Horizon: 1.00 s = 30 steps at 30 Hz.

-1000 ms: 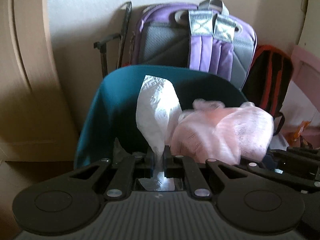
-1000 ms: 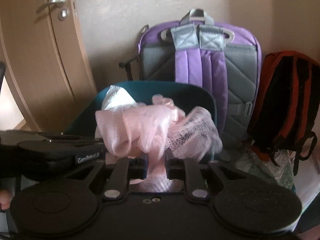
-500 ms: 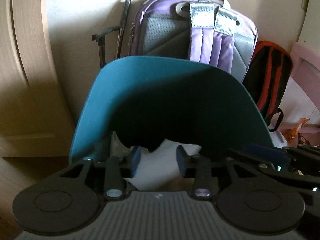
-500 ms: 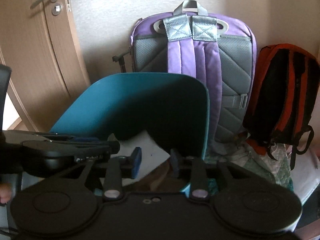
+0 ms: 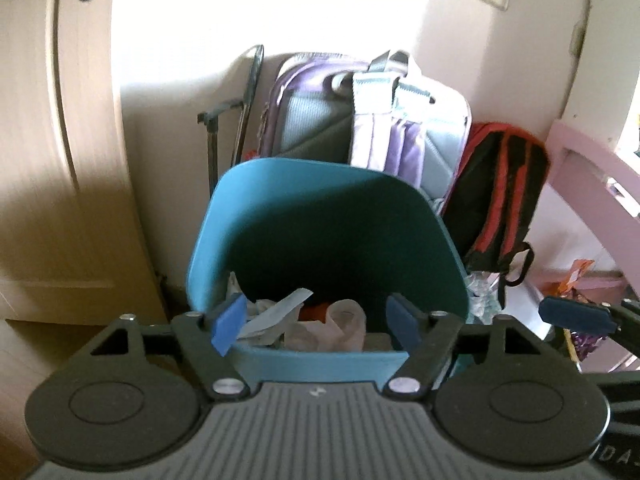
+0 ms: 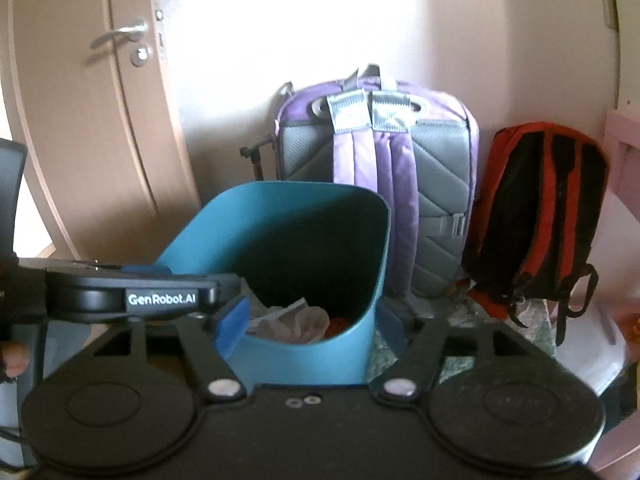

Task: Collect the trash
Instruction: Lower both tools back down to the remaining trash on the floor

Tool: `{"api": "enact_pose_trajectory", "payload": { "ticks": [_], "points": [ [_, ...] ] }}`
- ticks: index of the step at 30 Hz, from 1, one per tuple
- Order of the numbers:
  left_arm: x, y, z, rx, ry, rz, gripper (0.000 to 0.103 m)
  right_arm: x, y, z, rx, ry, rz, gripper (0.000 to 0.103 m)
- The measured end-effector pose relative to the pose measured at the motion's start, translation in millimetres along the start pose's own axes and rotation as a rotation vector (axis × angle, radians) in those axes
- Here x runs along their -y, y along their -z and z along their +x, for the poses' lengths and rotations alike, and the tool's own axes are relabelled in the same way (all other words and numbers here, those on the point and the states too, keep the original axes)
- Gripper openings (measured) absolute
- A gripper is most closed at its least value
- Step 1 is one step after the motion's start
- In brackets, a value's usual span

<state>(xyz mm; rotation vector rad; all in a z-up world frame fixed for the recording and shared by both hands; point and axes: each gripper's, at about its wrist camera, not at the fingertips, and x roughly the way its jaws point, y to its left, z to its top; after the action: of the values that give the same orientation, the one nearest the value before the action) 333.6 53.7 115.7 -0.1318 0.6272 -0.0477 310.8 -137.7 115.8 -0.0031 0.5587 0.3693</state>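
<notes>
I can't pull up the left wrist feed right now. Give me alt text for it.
The left tongs stand open and empty over a teal bin that holds crumpled tissue and plastic trash. Behind the bin a purple backpack and a red and black backpack lean on the wall, with a wooden door at left. A fingertip of the right tongs shows at right.

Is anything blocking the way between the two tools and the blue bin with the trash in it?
Nothing visible does. The left tool and right tool both hang open just above the teal bin, whose mouth is uncovered. The trash lies inside it. The backpacks stand behind the bin, out of the way.
</notes>
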Motion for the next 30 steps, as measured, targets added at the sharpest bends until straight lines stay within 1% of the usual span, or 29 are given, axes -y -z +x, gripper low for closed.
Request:
{"api": "enact_pose_trajectory", "payload": {
  "ticks": [1,3,6,12,15,17,19,22,24,28,30],
  "points": [
    [1,3,-8,0.007,0.003,-0.001,0.080,-1,2,-7,0.007,-0.002,-0.002,0.077],
    [3,8,-20,0.017,0.002,0.001,0.081,-2,7,-23,0.022,-0.003,-0.003,0.084],
    [6,17,-37,0.033,0.007,0.009,0.084,-1,16,-43,0.033,-0.008,0.007,0.089],
    [8,42,-58,0.022,0.020,0.009,0.085,2,36,-70,0.036,-0.019,0.002,0.095],
    [8,57,-61,0.002,0.018,0.020,0.090,8,48,-78,0.032,-0.022,0.022,0.097],
    [8,69,-63,-0.003,0.022,0.027,0.096,13,56,-83,0.026,-0.024,0.036,0.099],
    [8,81,-63,-0.009,0.033,0.022,0.099,18,65,-87,0.025,-0.027,0.042,0.101],
    [5,101,-55,-0.056,0.059,-0.009,0.099,26,86,-90,0.013,-0.024,0.046,0.102],
    [6,116,-46,-0.084,0.072,-0.022,0.099,32,100,-87,-0.011,-0.021,0.056,0.102],
    [9,155,-19,-0.170,0.104,-0.039,0.099,46,141,-73,-0.081,-0.018,0.098,0.103],
    [10,177,-2,-0.219,0.103,-0.043,0.099,53,165,-60,-0.133,-0.014,0.120,0.103]
  ]
}}
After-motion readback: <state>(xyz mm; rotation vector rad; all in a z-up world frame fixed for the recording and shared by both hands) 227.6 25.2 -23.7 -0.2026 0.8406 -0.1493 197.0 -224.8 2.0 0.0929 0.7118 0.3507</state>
